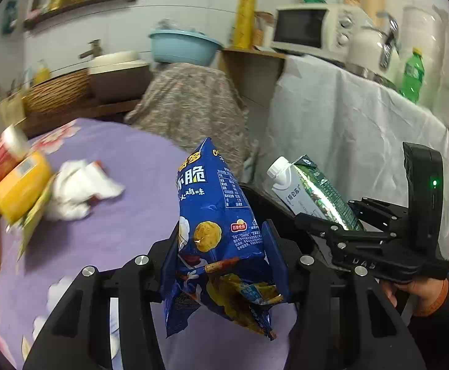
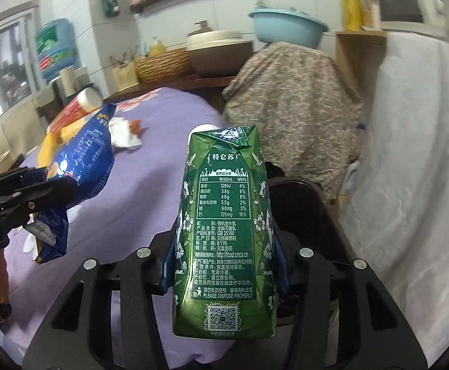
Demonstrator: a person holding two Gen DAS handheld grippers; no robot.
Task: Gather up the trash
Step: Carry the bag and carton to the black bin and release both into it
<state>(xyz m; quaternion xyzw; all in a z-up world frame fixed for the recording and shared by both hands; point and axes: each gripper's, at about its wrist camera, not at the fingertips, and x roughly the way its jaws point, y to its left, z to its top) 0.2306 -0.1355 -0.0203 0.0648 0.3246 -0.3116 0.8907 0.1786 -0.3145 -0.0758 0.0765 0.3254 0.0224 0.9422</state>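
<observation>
You've got L tongs (image 1: 221,256) pinching the crinkled blue foil snack bag (image 1: 221,231), R tongs (image 2: 224,259) pinching the upright green milk carton (image 2: 224,215); black bin (image 2: 304,203) sits just ahead-right, R hand nearer.

A purple flowered cloth (image 1: 125,215) is covering the table, spreading out ahead of the fingers and to their left. Lying directly on it — well beyond the fingertips, off to the left — are a crumpled white tissue (image 1: 79,191) and a yellow box (image 1: 21,191), touching each other.
</observation>
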